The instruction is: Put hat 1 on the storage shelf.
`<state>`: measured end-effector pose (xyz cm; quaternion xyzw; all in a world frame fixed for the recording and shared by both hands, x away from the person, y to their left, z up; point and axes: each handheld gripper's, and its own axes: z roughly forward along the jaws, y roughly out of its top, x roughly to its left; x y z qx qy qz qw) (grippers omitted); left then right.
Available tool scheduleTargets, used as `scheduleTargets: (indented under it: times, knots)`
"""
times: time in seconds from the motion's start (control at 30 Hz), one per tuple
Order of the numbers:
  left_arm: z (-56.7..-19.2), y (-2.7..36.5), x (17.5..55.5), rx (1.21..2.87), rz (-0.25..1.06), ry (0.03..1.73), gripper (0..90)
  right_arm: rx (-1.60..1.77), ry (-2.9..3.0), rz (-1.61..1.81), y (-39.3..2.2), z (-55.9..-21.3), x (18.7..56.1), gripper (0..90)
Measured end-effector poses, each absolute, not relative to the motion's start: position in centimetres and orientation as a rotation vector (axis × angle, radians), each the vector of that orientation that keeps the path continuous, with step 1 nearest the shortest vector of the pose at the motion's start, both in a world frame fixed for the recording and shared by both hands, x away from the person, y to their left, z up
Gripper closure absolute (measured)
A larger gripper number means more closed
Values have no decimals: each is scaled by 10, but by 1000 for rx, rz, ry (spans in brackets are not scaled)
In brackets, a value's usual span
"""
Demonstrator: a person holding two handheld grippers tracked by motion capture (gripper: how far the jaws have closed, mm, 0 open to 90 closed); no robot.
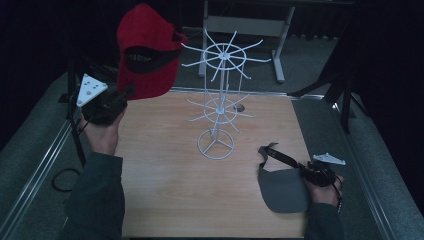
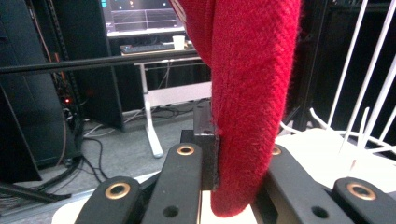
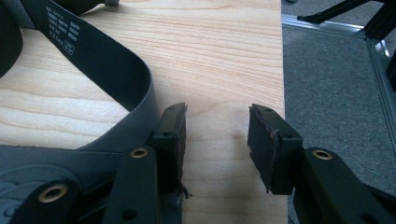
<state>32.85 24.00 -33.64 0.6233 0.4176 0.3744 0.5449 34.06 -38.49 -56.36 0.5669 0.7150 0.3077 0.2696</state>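
Note:
A red cap (image 1: 147, 55) hangs in the air above the table's far left corner, its black inside turned toward me. My left gripper (image 1: 130, 91) is shut on its lower edge; in the left gripper view the red fabric (image 2: 252, 93) is pinched between the pads of that gripper (image 2: 233, 154). The white wire rack (image 1: 220, 100), with two tiers of spokes, stands mid-table to the right of the cap. A grey visor (image 1: 282, 190) lies near the front right. My right gripper (image 1: 301, 171) rests beside it, open (image 3: 217, 140) over bare wood, with the visor's dark strap (image 3: 107, 65) just outside one jaw.
The wooden table (image 1: 170, 180) ends in a right edge (image 3: 282, 93) close to the right gripper, with grey carpet beyond. A metal rail (image 1: 40, 170) runs along the left side. A desk frame (image 1: 280, 45) stands behind the table.

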Motion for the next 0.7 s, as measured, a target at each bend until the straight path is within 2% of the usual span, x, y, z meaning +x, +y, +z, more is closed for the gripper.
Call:
scheduleTargets:
  times: [0.7]
  knots:
    - [-321,237,317,1461,897,939,858,1528,1928,828,-385,-564,340,570]
